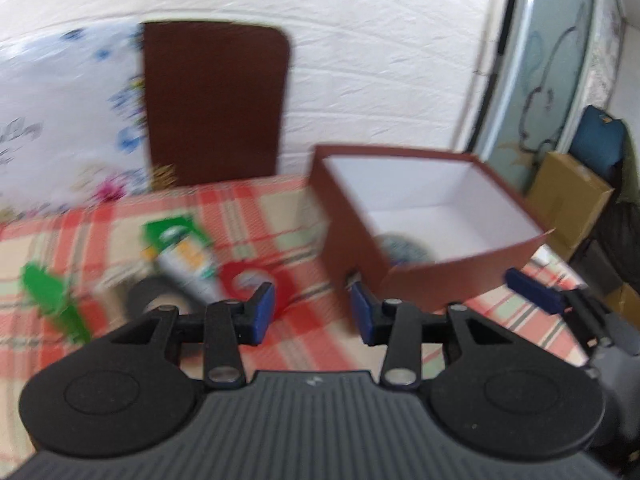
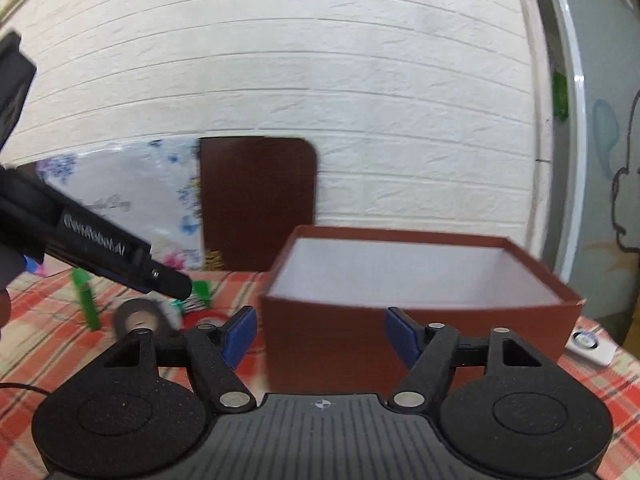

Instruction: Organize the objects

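Right gripper [image 2: 320,336] parted and empty, facing brown box [image 2: 420,320], checked cloth [image 2: 40,344]

Both wrist views low over table, facing wall, sharing brown box [image 1: 420,276].

Open brown box [image 1: 420,280], white inside, upright, ahead-right of left jaws. Red tape roll [image 1: 256,280], black roll [image 1: 150,298], tube [image 1: 186,266] lie ahead-left.
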`<state>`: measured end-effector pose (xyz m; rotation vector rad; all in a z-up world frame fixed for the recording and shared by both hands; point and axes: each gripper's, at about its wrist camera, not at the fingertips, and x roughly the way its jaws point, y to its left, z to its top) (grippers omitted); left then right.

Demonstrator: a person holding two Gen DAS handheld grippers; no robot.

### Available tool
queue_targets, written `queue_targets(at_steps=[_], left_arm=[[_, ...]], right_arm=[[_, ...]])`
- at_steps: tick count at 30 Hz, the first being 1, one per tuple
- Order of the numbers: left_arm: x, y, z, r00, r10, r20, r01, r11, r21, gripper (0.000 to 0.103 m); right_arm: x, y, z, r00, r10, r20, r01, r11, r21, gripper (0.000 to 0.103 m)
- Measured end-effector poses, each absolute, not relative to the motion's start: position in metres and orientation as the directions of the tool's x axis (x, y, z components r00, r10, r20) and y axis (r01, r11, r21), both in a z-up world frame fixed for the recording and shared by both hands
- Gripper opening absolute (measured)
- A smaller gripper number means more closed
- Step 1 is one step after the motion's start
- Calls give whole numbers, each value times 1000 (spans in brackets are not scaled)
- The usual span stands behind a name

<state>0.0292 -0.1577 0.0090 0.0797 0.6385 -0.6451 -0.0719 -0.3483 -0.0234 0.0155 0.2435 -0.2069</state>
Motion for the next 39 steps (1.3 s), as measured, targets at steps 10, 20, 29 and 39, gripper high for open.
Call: queue_targets(at_steps=[10,20,29,39], left_arm=[[36,-73,-52,653,-269,-708,365,931,-17,45],[44,-23,-64,688,-177,-704,259,966,11,47],[57,13,-71,730,-115,-674,183,983,31,54],[81,79,-83,809,-63,-585,4,995,-102,63]], right_arm=[[-73,-279,-45,905,6,-425,-14,1000,-17,69],[-62,-241,-49,863,39,-504,-74,996,-51,69],[-49,-225,-60,823,41,-566,-108,991,-85,69],[15,-179,-40,863,91,-497,-235,944,-234,69]])
